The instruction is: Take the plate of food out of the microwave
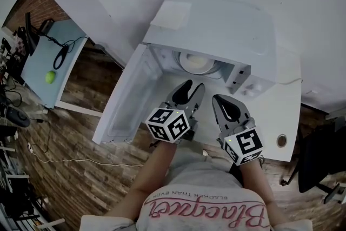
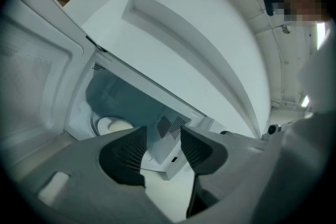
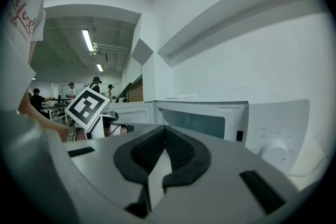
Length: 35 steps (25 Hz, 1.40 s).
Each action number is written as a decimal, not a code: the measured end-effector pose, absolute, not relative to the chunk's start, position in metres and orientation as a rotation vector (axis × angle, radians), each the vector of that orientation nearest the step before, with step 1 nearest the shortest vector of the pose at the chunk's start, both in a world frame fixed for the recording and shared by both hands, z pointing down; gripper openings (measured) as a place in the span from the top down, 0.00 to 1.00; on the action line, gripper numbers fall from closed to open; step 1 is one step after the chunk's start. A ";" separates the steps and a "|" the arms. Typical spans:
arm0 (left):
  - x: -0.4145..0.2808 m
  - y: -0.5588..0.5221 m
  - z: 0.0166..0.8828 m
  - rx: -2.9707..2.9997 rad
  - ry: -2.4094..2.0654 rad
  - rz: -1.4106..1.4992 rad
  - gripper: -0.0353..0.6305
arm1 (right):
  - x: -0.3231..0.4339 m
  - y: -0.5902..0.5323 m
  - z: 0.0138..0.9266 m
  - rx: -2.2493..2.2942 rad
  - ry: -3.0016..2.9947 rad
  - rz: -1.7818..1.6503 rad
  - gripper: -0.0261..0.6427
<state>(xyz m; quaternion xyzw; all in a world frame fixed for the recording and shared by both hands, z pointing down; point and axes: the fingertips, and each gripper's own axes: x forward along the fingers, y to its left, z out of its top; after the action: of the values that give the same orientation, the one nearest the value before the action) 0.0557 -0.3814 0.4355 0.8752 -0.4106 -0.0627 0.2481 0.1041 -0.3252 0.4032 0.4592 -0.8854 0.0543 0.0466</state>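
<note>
The white microwave (image 1: 227, 30) stands on a white desk with its door (image 1: 127, 100) swung wide to the left. Inside, a pale plate of food (image 1: 197, 62) sits on the turntable; in the left gripper view the plate (image 2: 113, 124) shows low in the cavity, left of the jaws. My left gripper (image 1: 193, 87) is held just in front of the opening, open, with nothing between its fingers (image 2: 163, 132). My right gripper (image 1: 225, 100) hovers before the control panel (image 3: 273, 150), its pads closed together and empty (image 3: 165, 129).
A white folded sheet (image 1: 172, 14) lies on top of the microwave. The desk (image 1: 281, 111) has a round cable hole (image 1: 281, 141). A light-blue table (image 1: 51, 62) with a green ball (image 1: 50, 77) and cables stands at the left, and a black chair (image 1: 319, 154) at the right.
</note>
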 end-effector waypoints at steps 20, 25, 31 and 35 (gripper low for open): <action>0.036 -0.443 0.522 1.890 -1.003 -0.360 0.61 | 0.095 -0.363 0.433 1.396 -2.653 0.281 0.94; 0.033 -0.456 0.542 1.773 -0.991 -0.407 0.61 | 0.092 -0.370 0.443 1.375 -2.640 0.311 0.94; 0.036 -0.467 0.559 1.677 -1.007 -0.367 0.61 | 0.095 -0.383 0.451 1.377 -2.632 0.350 0.94; 0.033 -0.479 0.567 1.599 -1.062 -0.378 0.61 | 0.098 -0.389 0.457 1.383 -2.623 0.369 0.94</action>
<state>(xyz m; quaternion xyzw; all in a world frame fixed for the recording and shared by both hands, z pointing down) 0.0326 -0.4794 0.5674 0.6780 -0.4501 -0.1603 0.5586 0.0977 -0.3894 0.4571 0.4615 -0.8752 0.1230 0.0766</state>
